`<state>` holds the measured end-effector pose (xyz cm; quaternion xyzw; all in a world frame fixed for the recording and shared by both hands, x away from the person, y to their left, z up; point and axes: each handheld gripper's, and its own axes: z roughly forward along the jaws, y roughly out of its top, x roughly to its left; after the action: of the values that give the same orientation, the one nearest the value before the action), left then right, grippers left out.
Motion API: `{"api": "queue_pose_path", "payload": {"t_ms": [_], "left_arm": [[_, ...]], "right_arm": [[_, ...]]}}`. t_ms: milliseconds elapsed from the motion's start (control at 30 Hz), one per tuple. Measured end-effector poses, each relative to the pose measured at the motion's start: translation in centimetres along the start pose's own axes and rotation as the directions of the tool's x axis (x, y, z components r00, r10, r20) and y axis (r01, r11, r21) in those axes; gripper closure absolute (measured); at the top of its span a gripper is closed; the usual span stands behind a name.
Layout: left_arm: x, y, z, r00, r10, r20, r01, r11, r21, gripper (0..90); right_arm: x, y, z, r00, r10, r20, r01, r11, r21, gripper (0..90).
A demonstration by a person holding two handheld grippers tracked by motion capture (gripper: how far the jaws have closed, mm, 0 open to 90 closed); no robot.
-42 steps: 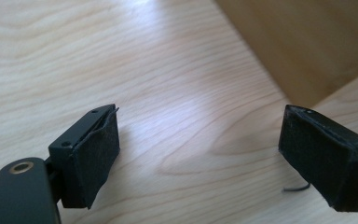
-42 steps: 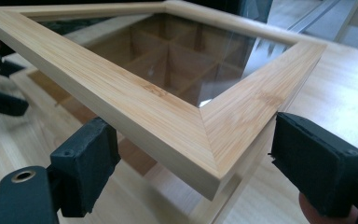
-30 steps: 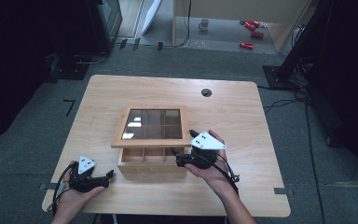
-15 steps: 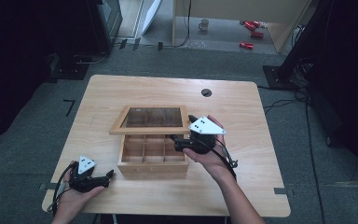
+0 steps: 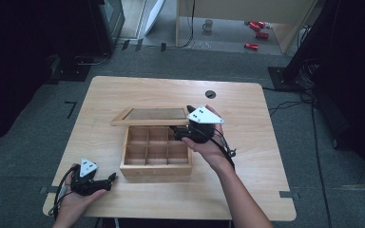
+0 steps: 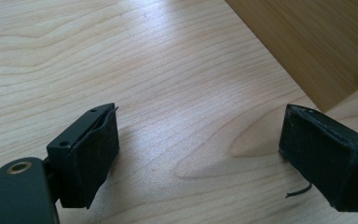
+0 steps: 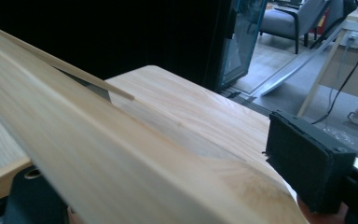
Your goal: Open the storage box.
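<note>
At the near left corner of the table (image 5: pixel 123 95), the left gripper (image 5: pixel 105 180) rests on the wood with its jaws spread wide and nothing between them, well apart from the box (image 5: pixel 156 167). In the middle stands that wooden box, its nine empty compartments now in plain sight. A second ago the glass-paned lid (image 5: pixel 152 115) lay almost level over them; it has since swung up and back on its rear edge. The right gripper (image 5: pixel 178 133) is under the lid's front right corner, lifting it; its jaws look parted around the frame, though I cannot tell whether they pinch it. Judging by this, the opening is nearly done.
</note>
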<state>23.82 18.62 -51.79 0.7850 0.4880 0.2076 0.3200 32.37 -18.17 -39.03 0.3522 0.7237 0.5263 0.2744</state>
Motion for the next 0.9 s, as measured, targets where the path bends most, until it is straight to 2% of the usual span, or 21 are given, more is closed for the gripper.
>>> {"api": "queue_pose_path", "payload": {"t_ms": [433,800,900], "left_arm": [[0.0,0.0,0.0,1.0000,0.004,0.002,-0.004,1.0000,0.001,12.2],[0.0,0.0,0.0,1.0000,0.000,0.003,0.000,1.0000,0.000,12.3],[0.0,0.0,0.0,1.0000,0.000,0.003,0.000,1.0000,0.000,12.3]], "right_arm": [[-2.2,1.6,1.1,0.9996,-0.007,-0.029,0.005,0.998,-0.067,29.7],[-4.5,2.1,1.9,0.9974,0.067,-0.027,-0.069,0.992,-0.101,41.2],[-5.2,2.2,2.0,0.9956,0.085,-0.039,-0.089,0.991,-0.104,44.8]]}}
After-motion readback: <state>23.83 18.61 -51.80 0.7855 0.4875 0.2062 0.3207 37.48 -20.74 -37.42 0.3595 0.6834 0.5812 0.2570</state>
